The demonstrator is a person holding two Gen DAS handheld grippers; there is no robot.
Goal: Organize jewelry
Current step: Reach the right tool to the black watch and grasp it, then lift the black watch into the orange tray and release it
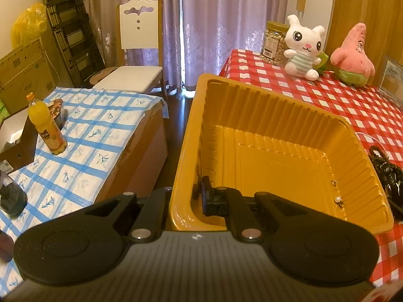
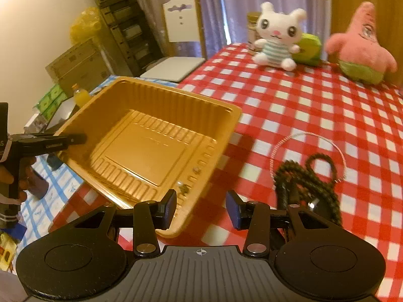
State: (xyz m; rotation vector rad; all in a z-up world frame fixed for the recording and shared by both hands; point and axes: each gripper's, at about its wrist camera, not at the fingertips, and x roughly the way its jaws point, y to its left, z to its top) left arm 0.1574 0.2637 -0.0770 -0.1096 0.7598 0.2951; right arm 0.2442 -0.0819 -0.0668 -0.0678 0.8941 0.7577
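A gold plastic tray (image 1: 254, 105) sits tilted at the left edge of the red checked table (image 1: 335, 100). My left gripper (image 1: 186, 197) is shut on the tray's left wall, one finger inside and one outside. Small earrings (image 1: 338, 200) lie against the tray's right wall. In the right wrist view the tray (image 2: 176, 95) is at centre left, the left gripper (image 2: 63, 141) on its rim and the earrings (image 2: 183, 188) near its closest corner. My right gripper (image 2: 201, 207) hangs open and empty over that corner. A dark bead necklace (image 2: 309, 183) and a thin white string loop (image 2: 302, 136) lie to its right.
A white bunny plush (image 2: 275, 37), a pink starfish plush (image 2: 360, 50) and a jar of nuts (image 1: 273, 42) stand at the table's far side. A lower blue checked table (image 1: 83, 138) with an orange drink bottle (image 1: 46, 125) is on the left, a white chair (image 1: 141, 50) behind it.
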